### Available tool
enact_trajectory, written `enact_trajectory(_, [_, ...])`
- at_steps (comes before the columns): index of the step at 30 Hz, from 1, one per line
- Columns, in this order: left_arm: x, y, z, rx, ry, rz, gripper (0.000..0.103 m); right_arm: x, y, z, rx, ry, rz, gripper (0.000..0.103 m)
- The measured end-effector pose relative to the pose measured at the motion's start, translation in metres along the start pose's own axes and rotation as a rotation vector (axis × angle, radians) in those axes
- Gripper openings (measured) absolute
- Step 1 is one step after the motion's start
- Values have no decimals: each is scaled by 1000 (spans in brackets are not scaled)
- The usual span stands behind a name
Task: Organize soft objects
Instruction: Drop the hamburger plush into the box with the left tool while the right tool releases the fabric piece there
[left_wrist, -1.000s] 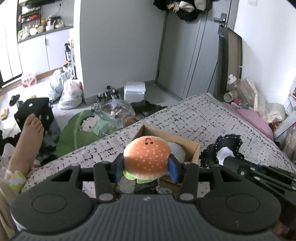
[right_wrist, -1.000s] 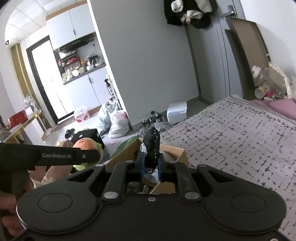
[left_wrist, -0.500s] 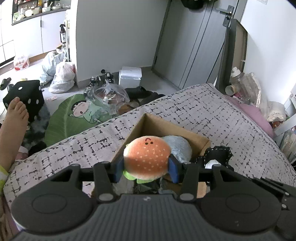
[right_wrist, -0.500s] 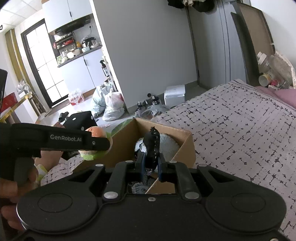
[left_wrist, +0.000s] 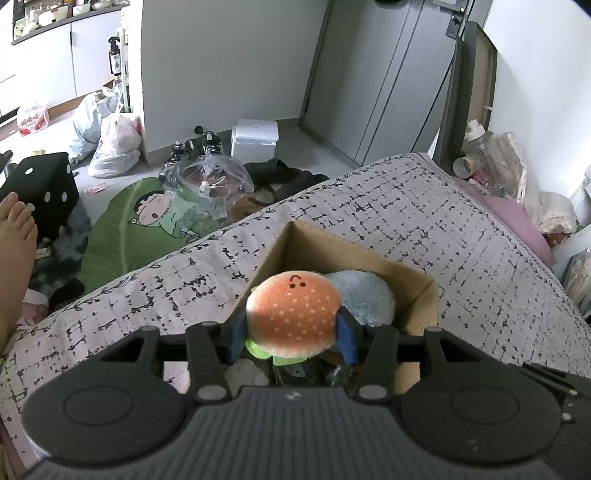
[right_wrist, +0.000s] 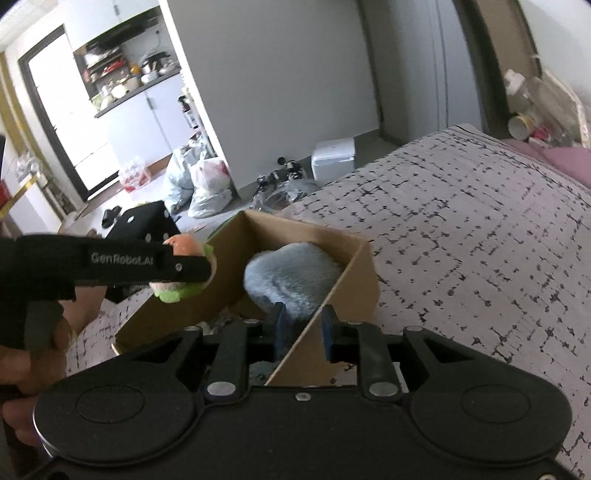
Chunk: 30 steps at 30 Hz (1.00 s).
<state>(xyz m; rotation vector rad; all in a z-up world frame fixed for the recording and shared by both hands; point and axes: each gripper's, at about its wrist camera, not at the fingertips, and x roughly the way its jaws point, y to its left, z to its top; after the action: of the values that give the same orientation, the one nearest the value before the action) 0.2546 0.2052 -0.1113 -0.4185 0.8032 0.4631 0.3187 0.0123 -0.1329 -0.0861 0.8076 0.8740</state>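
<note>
My left gripper (left_wrist: 291, 334) is shut on an orange burger plush (left_wrist: 293, 314) with a green lettuce edge, held over the near left corner of an open cardboard box (left_wrist: 424, 291) on the bed. A fluffy grey-blue plush (left_wrist: 364, 299) lies inside the box. In the right wrist view the box (right_wrist: 364, 273) sits in front of my right gripper (right_wrist: 303, 326), which is open and empty, its jaws either side of the box's near wall. The grey-blue plush (right_wrist: 291, 277) and the burger plush (right_wrist: 183, 245) in the left gripper show there too.
The box stands on a bed with a grey patterned cover (left_wrist: 424, 210). The floor to the left holds a green cartoon cushion (left_wrist: 136, 225), plastic bags (left_wrist: 114, 147), a black dice cushion (left_wrist: 40, 188) and a white box (left_wrist: 255, 138). Bottles and bags (left_wrist: 498, 162) crowd the bed's far right.
My right gripper has opened and let go of the black plush, which is no longer in sight. Both grippers have moved closer over the box; the left still holds the burger.
</note>
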Motion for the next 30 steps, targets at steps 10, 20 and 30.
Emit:
enact_trajectory(10, [-6,-8,2,14,14,9,63,-7,-9,0,34,-13,-8,27])
enact_trajectory(20, [-26,-16,-5,44,25,66,82,-35,-23,0,90,-57,-14,53])
enact_trajectory(30, [-57,-31,-21,73,42,88,87,-65,-35,-8,125,-65,-35,75])
